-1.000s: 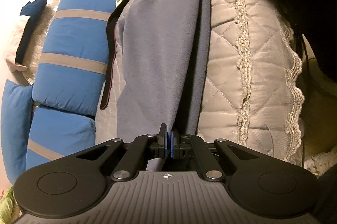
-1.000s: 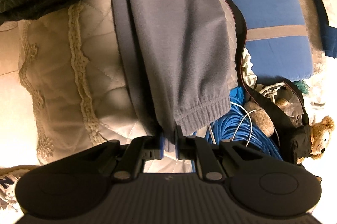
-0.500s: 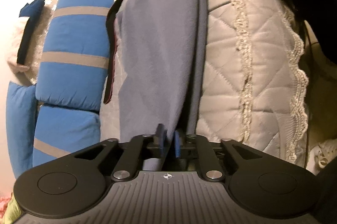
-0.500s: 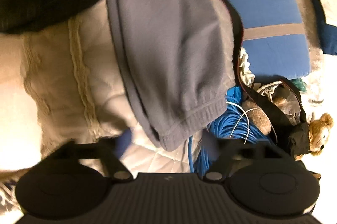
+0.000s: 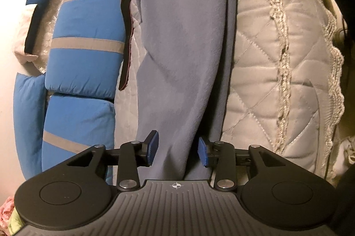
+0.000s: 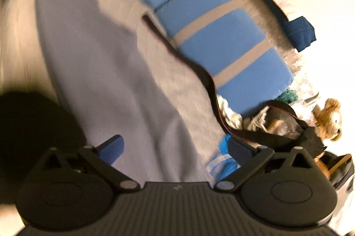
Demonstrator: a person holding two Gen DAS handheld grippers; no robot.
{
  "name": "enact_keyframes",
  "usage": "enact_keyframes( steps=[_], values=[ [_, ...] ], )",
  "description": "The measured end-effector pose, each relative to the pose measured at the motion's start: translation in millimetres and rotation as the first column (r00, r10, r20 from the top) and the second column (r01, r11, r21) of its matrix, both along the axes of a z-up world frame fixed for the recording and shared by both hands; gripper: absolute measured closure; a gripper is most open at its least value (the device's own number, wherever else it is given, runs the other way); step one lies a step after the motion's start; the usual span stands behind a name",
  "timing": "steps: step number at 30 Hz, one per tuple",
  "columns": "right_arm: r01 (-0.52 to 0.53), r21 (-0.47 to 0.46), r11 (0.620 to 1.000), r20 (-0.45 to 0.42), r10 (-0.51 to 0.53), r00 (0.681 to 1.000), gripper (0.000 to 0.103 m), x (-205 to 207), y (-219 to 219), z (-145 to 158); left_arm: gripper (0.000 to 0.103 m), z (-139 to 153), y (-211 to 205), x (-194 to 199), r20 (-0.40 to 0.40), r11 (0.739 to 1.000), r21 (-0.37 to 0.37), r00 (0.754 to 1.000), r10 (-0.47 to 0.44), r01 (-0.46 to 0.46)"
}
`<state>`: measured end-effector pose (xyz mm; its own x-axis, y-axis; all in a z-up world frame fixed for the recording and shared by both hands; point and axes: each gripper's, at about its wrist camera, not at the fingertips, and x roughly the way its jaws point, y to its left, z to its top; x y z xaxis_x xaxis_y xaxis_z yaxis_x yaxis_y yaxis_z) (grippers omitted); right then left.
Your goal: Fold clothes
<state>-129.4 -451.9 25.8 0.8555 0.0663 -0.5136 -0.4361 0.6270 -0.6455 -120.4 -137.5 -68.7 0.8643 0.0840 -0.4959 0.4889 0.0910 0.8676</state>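
Starting at the left side of the left wrist view: there's a blue cushion with grey stripes, with a second blue one below it, and a dark strap running down along its right edge. Next to that, right down the middle, the grey garment lies long and folded lengthwise on the quilted bedspread, which has a lace trim wandering down its right part. The left tool is released, its blue pads parted with the grey fabric passing between them, not pinched as far as I can see.

The right wrist view is pretty blurry. On the left there's a dark shape I can't make out, then the grey garment spreads across the middle. The right tool is wide open too, one blue pad over the fabric and the other out past its edge, above something bright blue. Right of the garment sits the striped blue cushion with the dark strap alongside, and at the far right a teddy bear among a pile of clutter.
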Motion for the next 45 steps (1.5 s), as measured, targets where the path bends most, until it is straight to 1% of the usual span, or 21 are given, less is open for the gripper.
enact_keyframes(
  steps=[2,4,7,8,9,10,12,15,21,23,24,26,27,29,30,32,33,34,39,42,45],
  values=[
    [-0.006,0.078,0.997,-0.014,0.007,1.000,0.000,0.2,26.0,1.2,0.062,-0.8,3.6,0.4,0.008,1.000,0.006,1.000,0.000,0.000],
    [-0.041,0.111,0.993,0.000,0.041,0.999,0.000,-2.6,56.6,-2.7,0.062,-1.1,7.4,1.0,0.010,1.000,0.000,1.000,0.013,-0.013],
    [-0.110,0.152,0.982,0.021,0.108,0.994,0.000,-12.2,106.0,-7.0,0.063,4.9,12.8,0.7,0.018,0.998,-0.041,0.999,0.038,-0.037],
    [-0.140,0.156,0.978,0.032,0.137,0.990,0.000,-15.4,123.4,-10.5,0.065,7.6,14.4,1.0,0.016,0.997,-0.059,0.999,0.048,-0.047],
    [-0.172,0.155,0.973,0.053,0.166,0.985,0.000,-19.1,140.4,-14.7,0.080,10.4,16.0,1.3,0.014,0.995,-0.078,0.998,0.058,-0.057],
    [-0.206,0.139,0.969,0.079,0.196,0.977,0.000,-22.8,159.8,-20.7,0.087,13.3,17.2,0.8,0.005,0.994,-0.091,0.998,0.061,-0.060],
    [-0.255,0.109,0.961,0.119,0.242,0.963,0.000,-27.3,192.3,-33.5,0.091,19.3,19.6,-0.5,-0.014,0.991,-0.115,0.998,0.064,-0.065],
    [-0.330,0.085,0.940,0.163,0.314,0.935,0.000,-31.0,234.5,-51.9,0.091,30.3,24.1,-4.9,-0.034,0.987,-0.151,0.998,0.047,-0.051],
    [-0.394,-0.105,0.913,0.283,0.407,0.869,0.002,-31.5,287.0,-88.8,0.095,45.8,36.2,-6.2,-0.099,0.974,-0.222,0.995,0.015,-0.037],
    [-0.388,-0.171,0.906,0.303,0.423,0.854,0.009,-29.6,302.0,-101.6,0.097,48.2,39.1,-5.5,-0.106,0.972,-0.234,0.994,0.005,-0.030],
    [-0.381,-0.192,0.905,0.306,0.424,0.852,0.016,-27.6,308.3,-106.3,0.097,49.0,40.4,-5.1,-0.108,0.971,-0.238,0.994,0.000,-0.026],
    [-0.358,-0.203,0.911,0.300,0.406,0.863,0.028,-19.8,317.9,-110.9,0.097,50.6,42.8,-3.5,-0.109,0.969,-0.246,0.994,-0.013,-0.014],
    [-0.348,-0.198,0.916,0.293,0.394,0.871,0.036,-15.5,321.4,-111.3,0.097,51.6,44.1,-2.9,-0.107,0.968,-0.252,0.994,-0.021,-0.007],
    [-0.350,-0.165,0.922,0.261,0.383,0.886,0.066,-8.8,323.2,-108.0,0.094,54.3,47.5,-2.1,-0.095,0.965,-0.261,0.995,-0.031,0.006],
    [-0.349,-0.134,0.927,0.242,0.372,0.896,0.085,-5.4,323.3,-105.0,0.094,56.1,49.7,-2.0,-0.084,0.964,-0.264,0.996,-0.034,0.011],
    [-0.336,-0.050,0.941,0.203,0.339,0.919,0.093,2.0,320.4,-96.3,0.089,58.6,56.9,-1.8,-0.056,0.964,-0.267,0.998,-0.017,0.002],
    [-0.334,-0.031,0.942,0.192,0.334,0.923,0.096,4.3,318.8,-92.9,0.075,59.9,60.6,-1.7,-0.041,0.963,-0.268,0.999,-0.008,-0.004],
    [-0.333,-0.016,0.943,0.186,0.330,0.925,0.096,6.2,317.8,-89.6,0.064,61.1,64.4,-1.5,-0.026,0.963,-0.270,1.000,0.002,-0.009],
    [-0.317,0.047,0.947,0.179,0.305,0.936,0.096,13.7,313.5,-74.4,0.062,48.9,70.4,5.0,0.005,0.962,-0.258,0.996,0.094,-0.090],
    [-0.313,0.061,0.948,0.178,0.298,0.938,0.096,14.4,312.2,-69.3,0.062,34.4,68.5,12.0,0.069,0.973,-0.201,0.989,0.131,-0.115],
    [-0.307,0.074,0.949,0.176,0.290,0.941,0.096,16.7,312.4,-65.3,0.062,20.2,69.7,24.0,0.120,0.983,-0.108,0.979,0.162,-0.150]
  ],
)
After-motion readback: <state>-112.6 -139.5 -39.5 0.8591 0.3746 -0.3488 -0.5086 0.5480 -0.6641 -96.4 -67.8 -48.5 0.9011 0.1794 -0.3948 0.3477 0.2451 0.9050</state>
